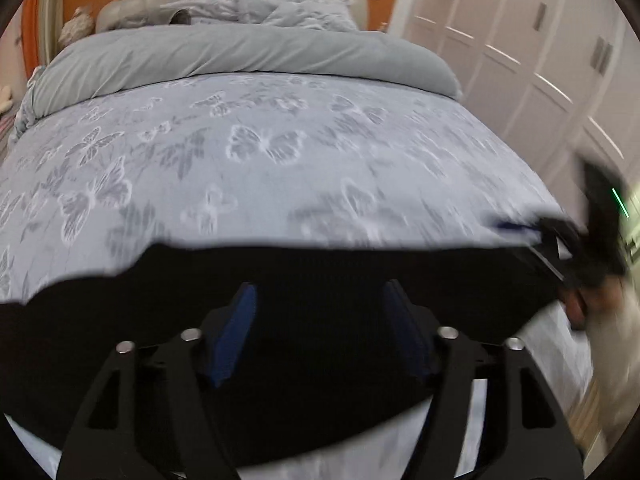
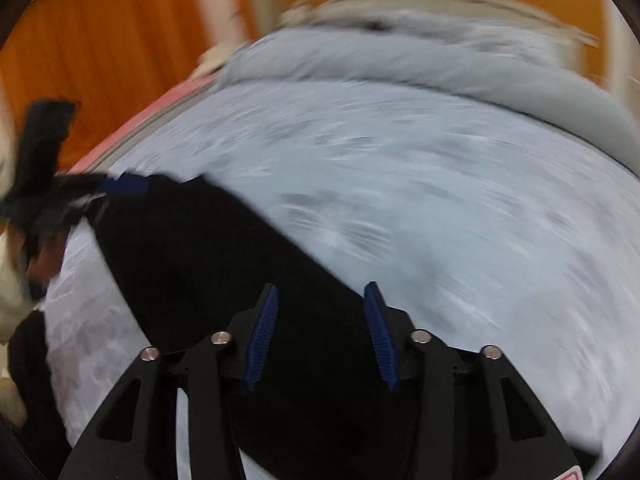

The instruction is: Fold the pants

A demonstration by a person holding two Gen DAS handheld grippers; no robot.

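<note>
Black pants (image 1: 320,276) stretched left–right under both grippers; left gripper (image 1: 320,300) and right gripper (image 2: 322,300) parted, grasping nothing.

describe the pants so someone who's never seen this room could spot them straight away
Start from the big bed with the pale blue butterfly-print cover. At its near edge, closest to the cameras, lies a flat dark garment: the black pants. They are the only black cloth on the bed; the rolled grey duvet lies far back by the headboard.
</note>
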